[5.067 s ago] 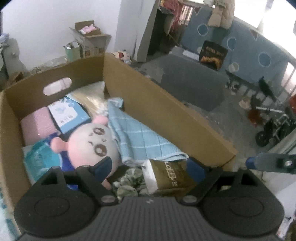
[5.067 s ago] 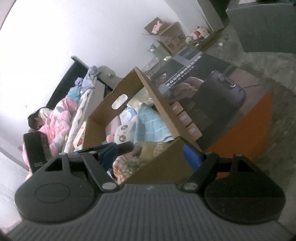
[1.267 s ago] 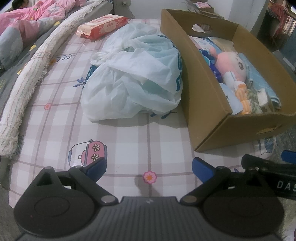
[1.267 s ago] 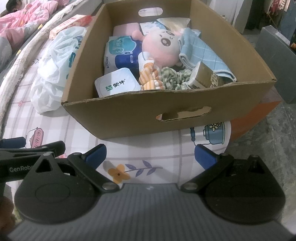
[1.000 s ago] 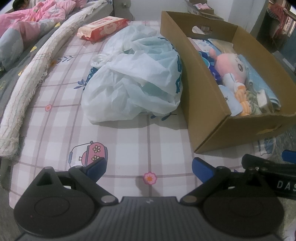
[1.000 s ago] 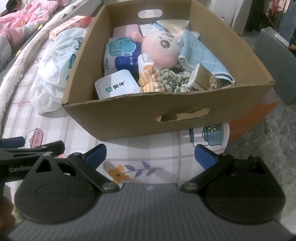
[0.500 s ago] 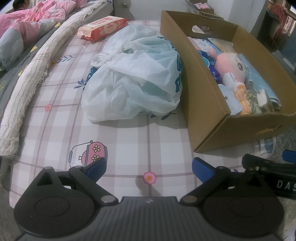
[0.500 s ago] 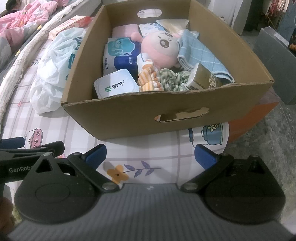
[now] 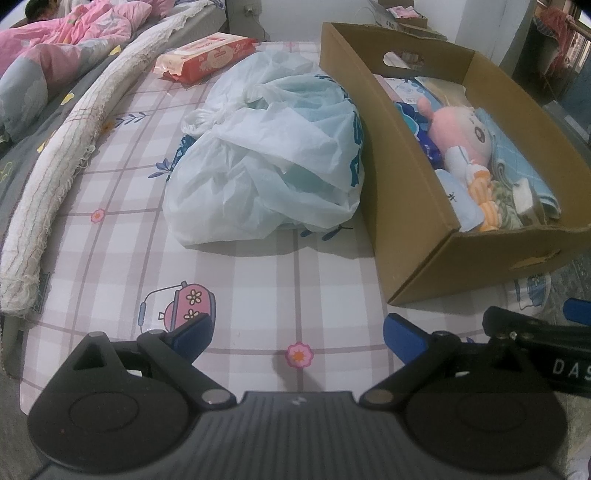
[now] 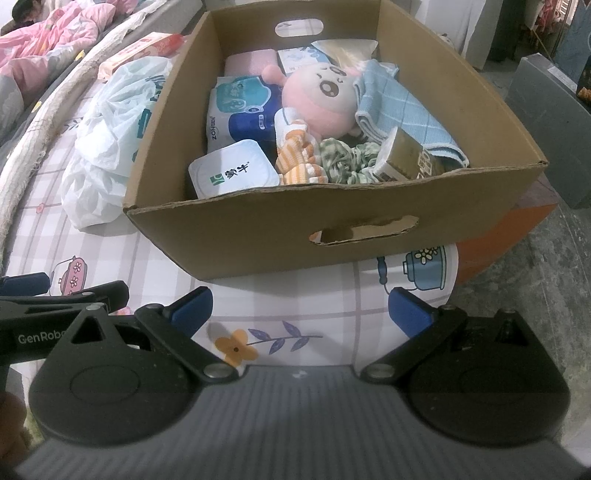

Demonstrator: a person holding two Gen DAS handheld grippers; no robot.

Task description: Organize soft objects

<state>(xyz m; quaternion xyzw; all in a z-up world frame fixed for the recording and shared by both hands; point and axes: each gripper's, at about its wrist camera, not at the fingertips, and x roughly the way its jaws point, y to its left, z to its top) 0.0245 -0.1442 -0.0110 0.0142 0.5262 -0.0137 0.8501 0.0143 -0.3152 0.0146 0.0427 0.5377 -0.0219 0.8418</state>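
cardboard box (image 9: 406, 177): in my left wrist view its near wall hides most of the contents.
plush doll (image 10: 317, 99): lower body buried under other items, I can't see it.
plastic bag (image 9: 280, 147): contents not readable through the film.
right hand-held gripper (image 9: 576, 332): cut off at 3 o'clock.
person on bed (image 10: 22, 14): at 10 o'clock, too small to tell.

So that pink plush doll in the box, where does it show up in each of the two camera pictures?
Left wrist view: the pink plush doll lies at the right, inside the cardboard box, partly hidden by its near wall.
Right wrist view: the pink plush doll sits upper centre, in the middle of the cardboard box.
Shared landmark: the white plastic bag beside the box.
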